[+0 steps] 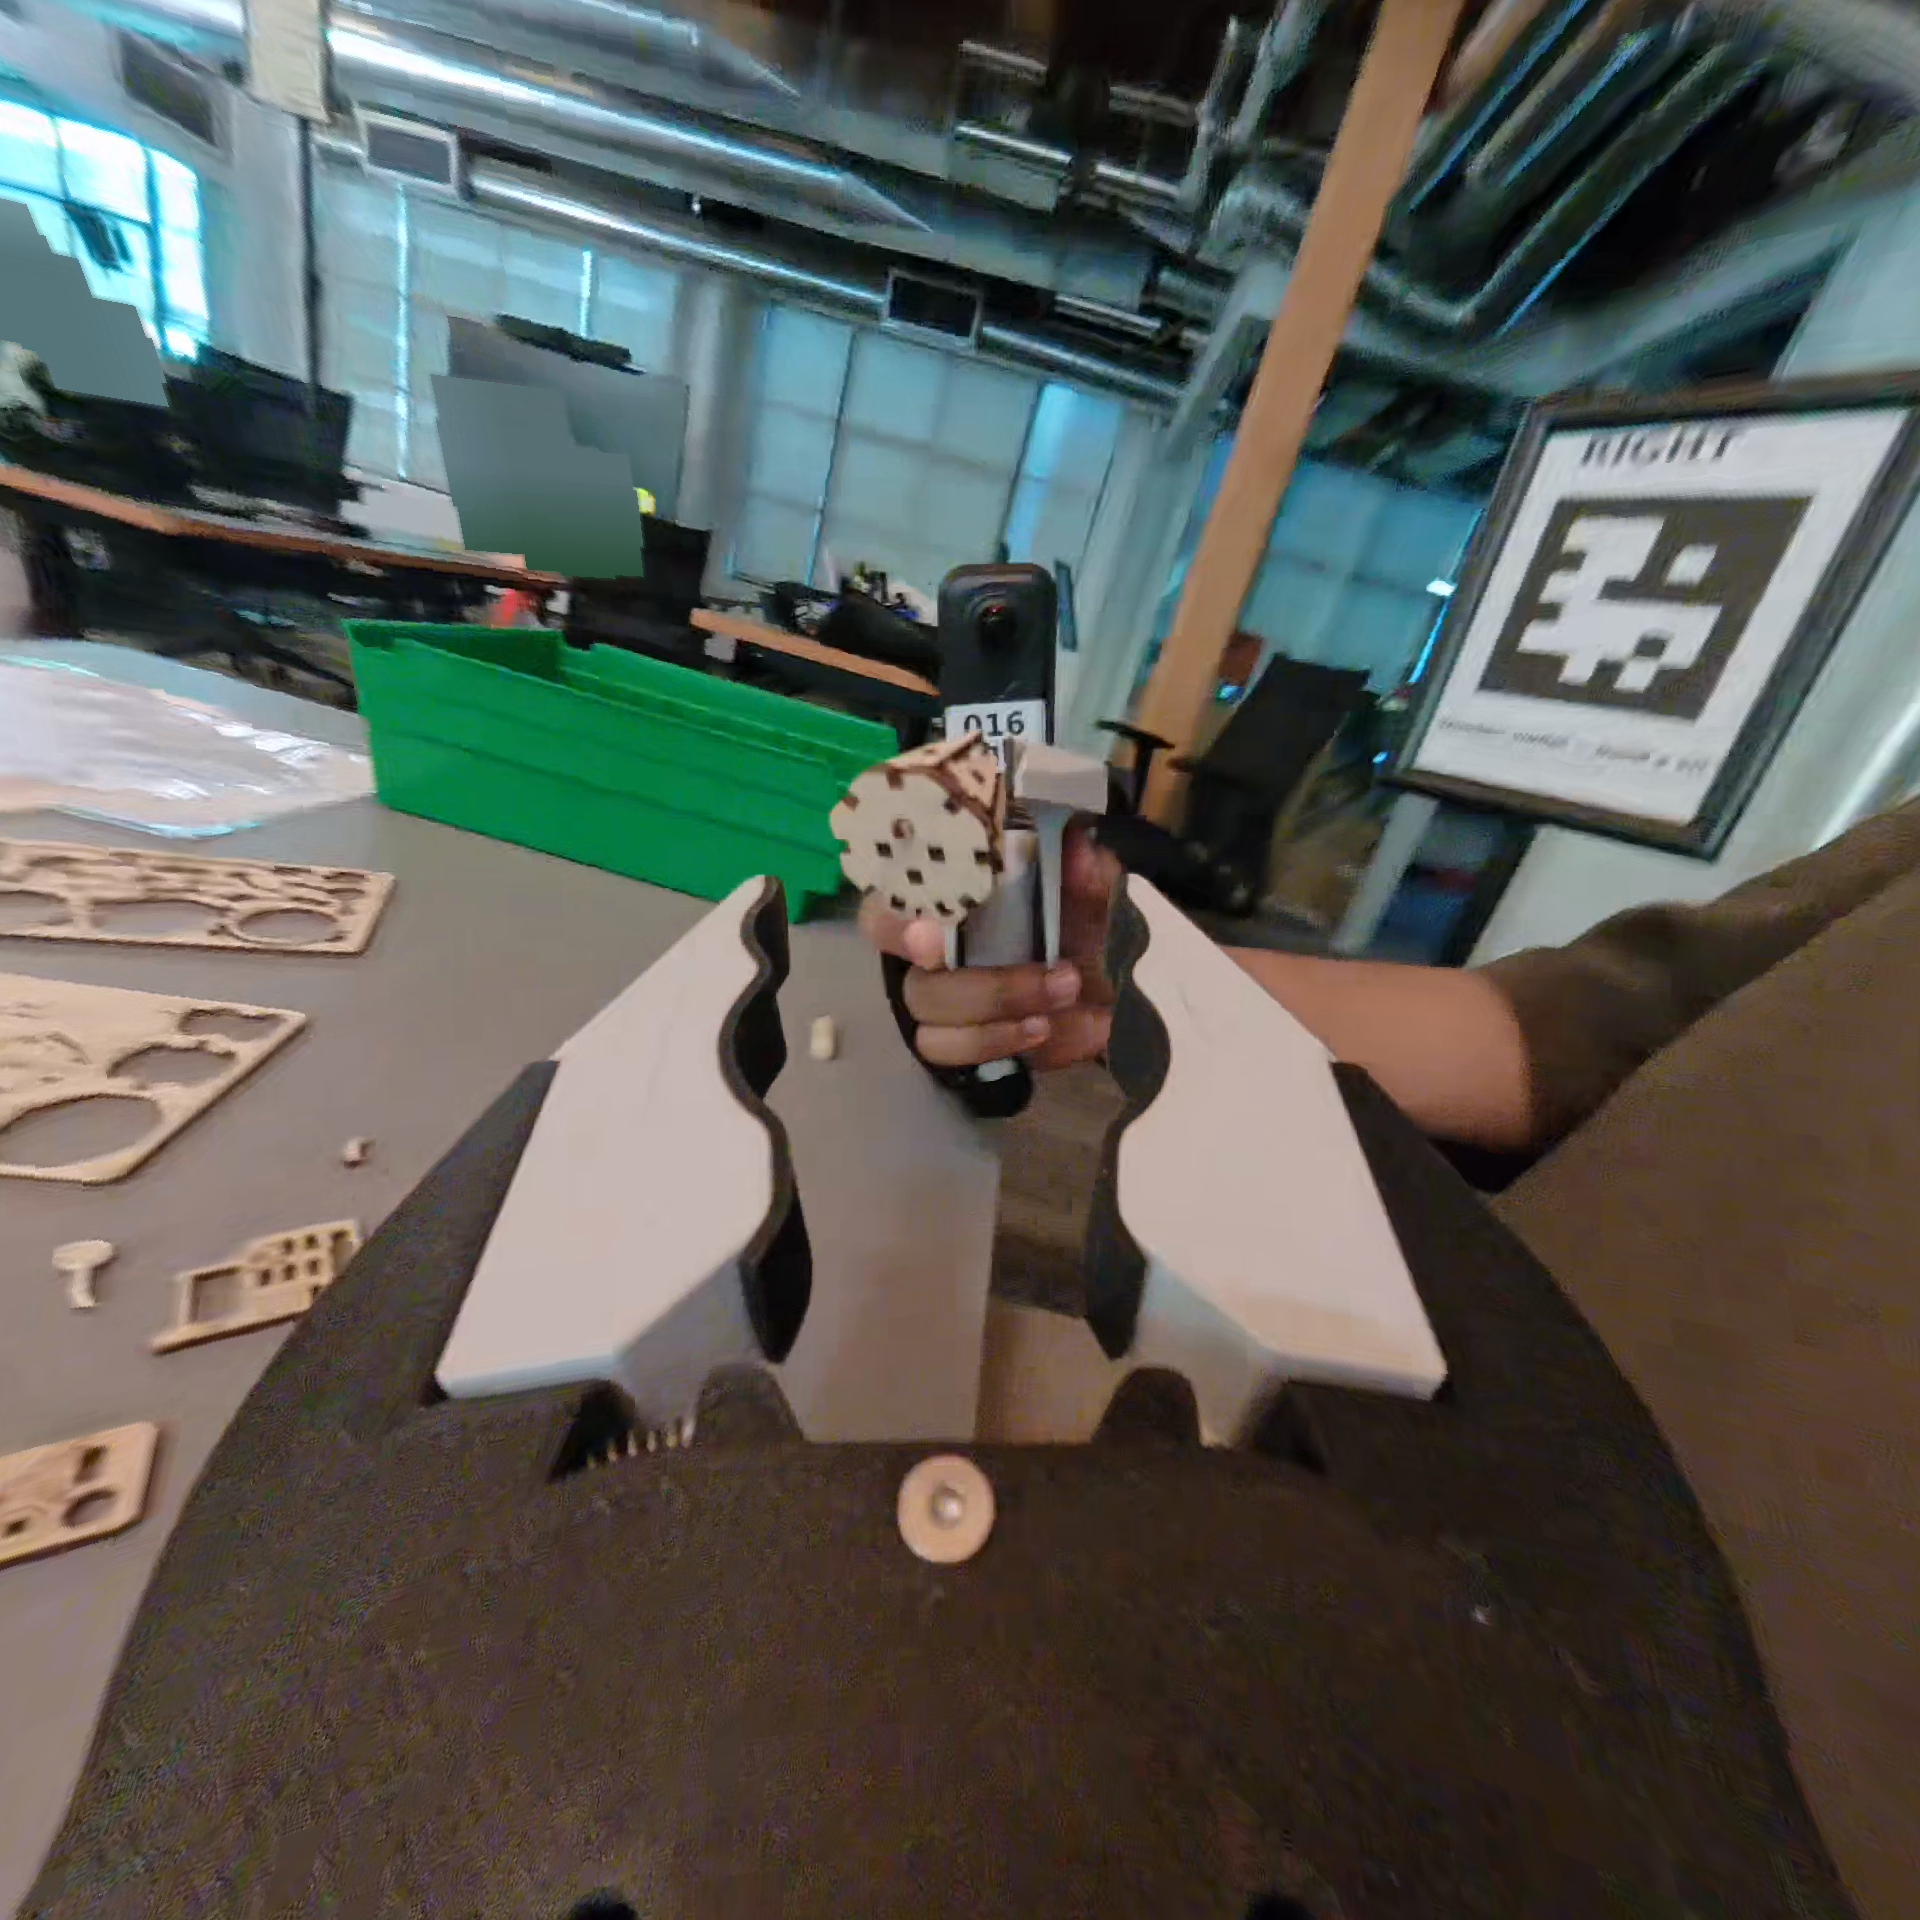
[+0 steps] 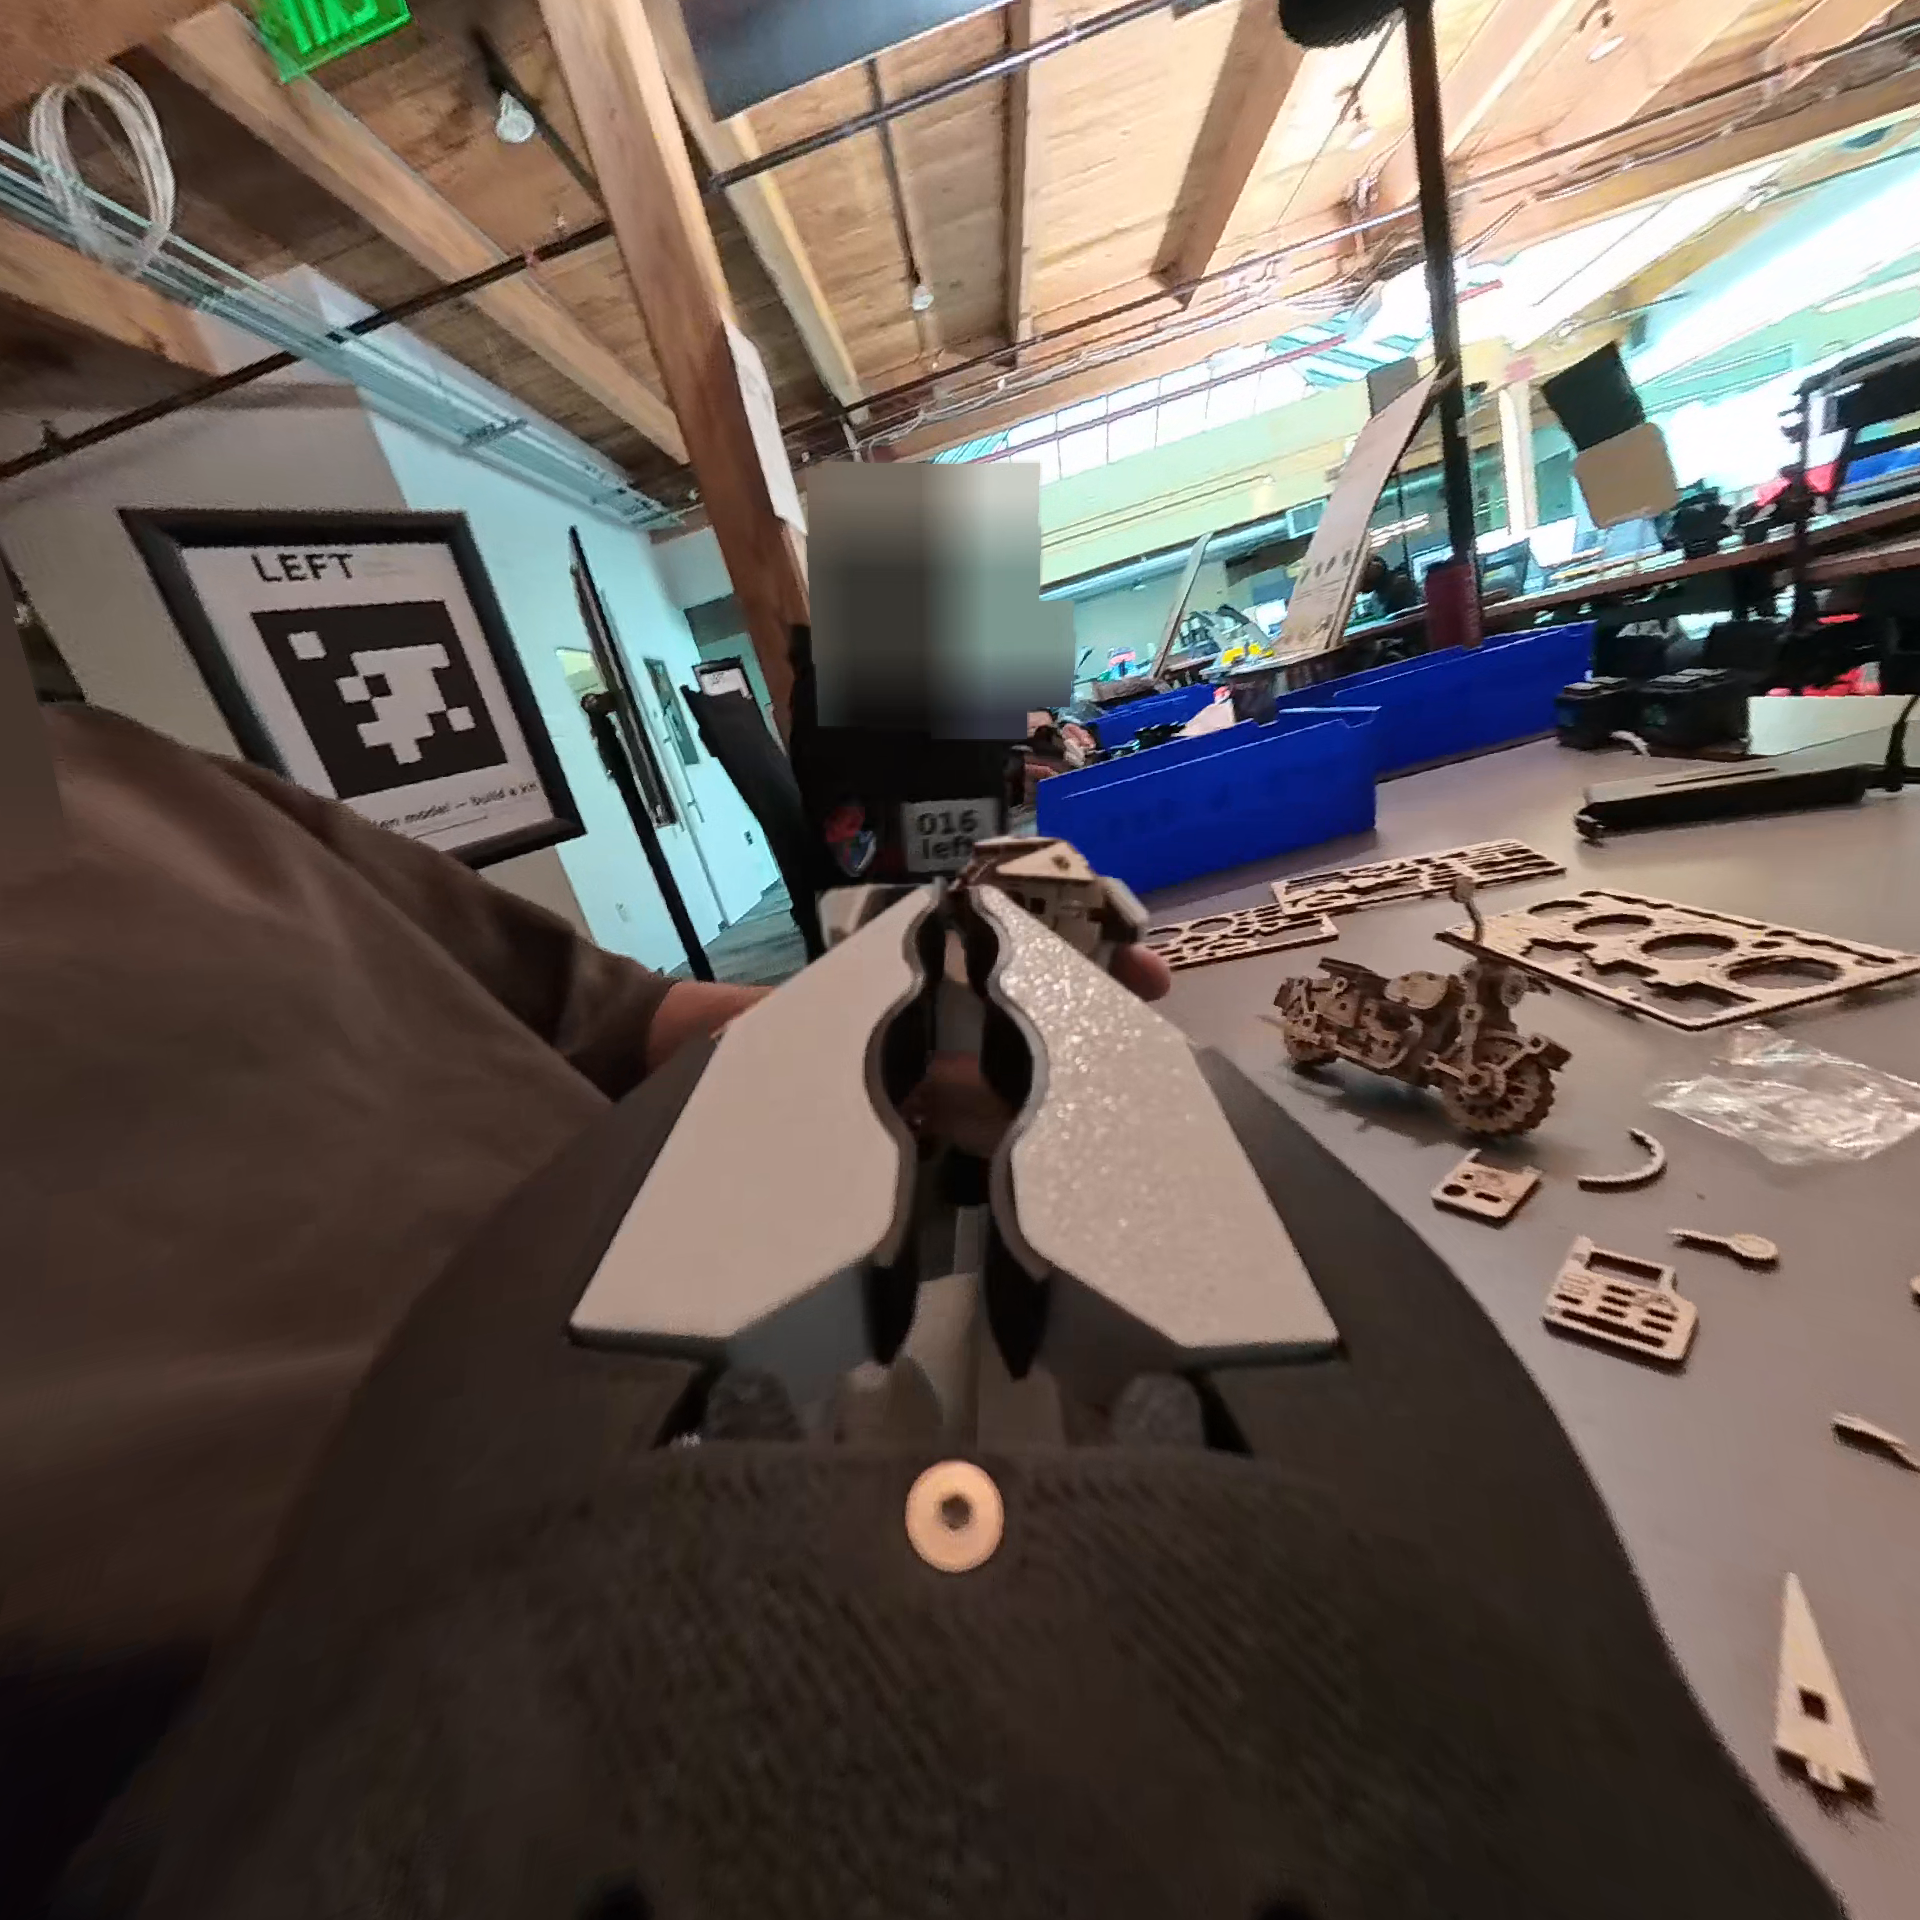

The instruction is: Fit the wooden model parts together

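Observation:
My right gripper [image 2: 961, 904] is shut on a small wooden drum-like part [image 2: 1039, 899] held at its fingertips, raised above the grey table [image 2: 1558, 1507]. The same part shows in the left wrist view as a round toothed disc with square holes [image 1: 920, 842], pinched by the right gripper [image 1: 1003, 852], which a hand [image 1: 987, 1013] holds. My left gripper [image 1: 945, 904] is open and empty, its fingers [image 1: 665, 1091] spread wide, pointing at the held part from a short way off. A mostly built wooden motorcycle [image 2: 1423, 1029] stands on the table to the right.
Laser-cut wooden sheets [image 1: 187, 894] [image 2: 1683, 956] and several loose small parts [image 2: 1621, 1314] [image 1: 255, 1283] lie on the table. A green bin [image 1: 623, 748] stands at the back in the left view, blue bins [image 2: 1205, 800] in the right view. A clear plastic bag [image 2: 1797, 1091] lies beside the motorcycle. The grippers are tip to tip, or close to it. The mostly built wooden motorcycle [image 2: 1423, 1029] lies around 20 cm away from my left fingertips.

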Demonstrator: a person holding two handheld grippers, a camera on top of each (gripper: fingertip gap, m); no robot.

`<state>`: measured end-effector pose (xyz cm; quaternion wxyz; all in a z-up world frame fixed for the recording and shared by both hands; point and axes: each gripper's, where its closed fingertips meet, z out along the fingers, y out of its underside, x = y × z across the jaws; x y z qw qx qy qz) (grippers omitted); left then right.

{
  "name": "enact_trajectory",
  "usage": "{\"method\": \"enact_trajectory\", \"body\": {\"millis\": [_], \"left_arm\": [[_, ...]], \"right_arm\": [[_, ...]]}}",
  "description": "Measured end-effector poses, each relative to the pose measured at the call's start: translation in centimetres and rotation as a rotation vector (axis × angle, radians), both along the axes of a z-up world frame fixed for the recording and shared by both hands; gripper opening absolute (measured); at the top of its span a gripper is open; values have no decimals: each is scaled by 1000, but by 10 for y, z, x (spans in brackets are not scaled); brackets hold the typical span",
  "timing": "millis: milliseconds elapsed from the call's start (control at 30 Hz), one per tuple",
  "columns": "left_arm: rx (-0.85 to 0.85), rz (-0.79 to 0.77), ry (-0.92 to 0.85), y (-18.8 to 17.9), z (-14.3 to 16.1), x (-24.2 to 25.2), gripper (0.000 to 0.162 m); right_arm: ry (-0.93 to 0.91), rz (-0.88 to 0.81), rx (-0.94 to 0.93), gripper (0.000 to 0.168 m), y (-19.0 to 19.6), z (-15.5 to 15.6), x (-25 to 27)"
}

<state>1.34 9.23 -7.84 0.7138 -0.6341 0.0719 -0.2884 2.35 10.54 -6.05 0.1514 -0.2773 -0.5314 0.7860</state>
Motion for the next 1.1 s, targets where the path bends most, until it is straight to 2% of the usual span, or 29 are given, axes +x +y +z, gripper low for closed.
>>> {"method": "enact_trajectory", "body": {"millis": [267,467,567,667,733,833,933,1100], "left_arm": [[5,-143,-92,-9,3,12,44],[30,-209,-101,-18,7,15,32],[31,-220,-122,-19,8,15,33],[32,-254,-152,-22,10,16,45],[18,-260,-162,-21,9,16,47],[-11,-253,-180,-17,5,14,45],[-26,-251,-190,-15,3,12,34],[-46,-234,-197,-13,0,7,33]], "right_arm": [[-52,129,-14,0,-17,-5,7],[-74,202,-121,1,-19,3,11],[-90,209,-122,1,-20,2,11],[-95,197,-103,1,-19,0,11],[-96,185,-77,1,-19,-2,11],[-93,159,-16,1,-20,-6,10],[-87,150,12,0,-20,-7,11],[-91,105,71,0,-18,-12,7]]}}
